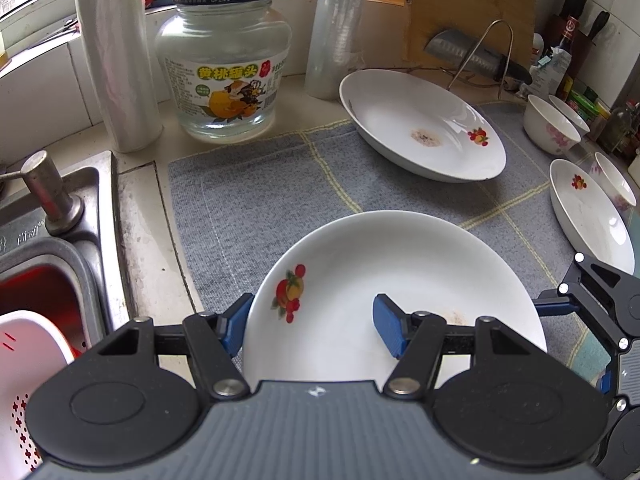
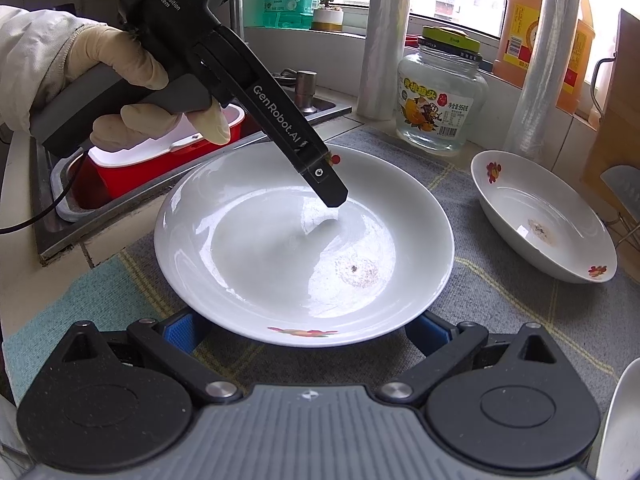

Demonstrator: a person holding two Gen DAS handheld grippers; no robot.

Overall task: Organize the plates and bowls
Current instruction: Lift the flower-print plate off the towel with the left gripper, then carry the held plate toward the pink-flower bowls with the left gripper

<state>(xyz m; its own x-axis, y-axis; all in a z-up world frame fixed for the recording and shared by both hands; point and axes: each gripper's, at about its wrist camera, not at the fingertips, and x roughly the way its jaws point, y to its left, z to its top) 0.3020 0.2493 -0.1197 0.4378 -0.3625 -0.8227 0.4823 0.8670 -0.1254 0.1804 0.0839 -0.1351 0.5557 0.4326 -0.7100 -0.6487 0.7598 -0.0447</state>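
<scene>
- Plates and bowls sit spread over a grey checked mat [image 1: 260,184] on the kitchen counter, beside the sink [image 1: 86,216].
- The nearest plate [image 1: 400,280], white with a fruit print, lies at the mat's near end. Both grippers are on it.
- We see the left gripper [image 1: 312,326] with its jaws partly open, straddling this plate's rim. One blue pad [image 1: 236,324] is against the outside of the rim and the other stands inside, over the plate's well. The pads do not pinch the rim between them.
- From the right wrist, one black finger [image 2: 332,196] of that gripper comes down into the plate near its far rim. A person's gloved hand [image 2: 132,76] holds the handle.
- The right gripper [image 2: 304,330] has its jaws spread wide at the plate's opposite edge. Its blue pads show partly from under the rim, and we cannot tell whether they touch it. It holds nothing.
- A second plate [image 1: 420,128], with a brownish mark in its middle, lies farther back on the mat, well apart from the first.
- A third plate [image 1: 588,216] rests at the mat's right edge, with one flowered bowl [image 1: 614,178] just behind it.
- Two more bowls [image 1: 550,124] stand close together beyond those.
- A glass jar [image 1: 224,72] stands off the mat, between two rolls of clear film.
</scene>
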